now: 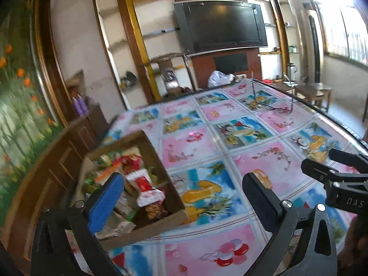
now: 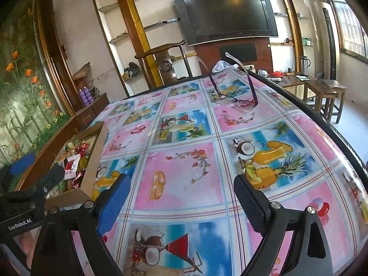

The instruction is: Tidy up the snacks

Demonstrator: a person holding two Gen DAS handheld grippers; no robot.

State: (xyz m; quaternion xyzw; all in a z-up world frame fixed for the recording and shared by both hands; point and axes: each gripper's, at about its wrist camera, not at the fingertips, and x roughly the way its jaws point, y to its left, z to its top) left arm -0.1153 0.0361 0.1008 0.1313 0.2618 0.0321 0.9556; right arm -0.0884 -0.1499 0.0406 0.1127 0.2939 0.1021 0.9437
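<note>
A shallow cardboard box (image 1: 158,161) full of wrapped snacks sits at the table's left edge; it also shows in the right wrist view (image 2: 97,151). A red-and-white snack packet (image 1: 145,187) lies on top of the pile. My left gripper (image 1: 184,197) is open and empty, its blue left finger over the box. It also shows at the left of the right wrist view (image 2: 36,168). My right gripper (image 2: 181,202) is open and empty above the bare tablecloth, to the right of the box. It also shows at the right edge of the left wrist view (image 1: 338,172).
The table (image 2: 184,168) has a glossy pink and blue fruit-print cloth. A pair of glasses (image 2: 239,99) lies upside down at its far side. A wooden chair (image 2: 165,62) stands behind the table, a cabinet (image 1: 46,174) to the left, stools (image 2: 322,94) at right.
</note>
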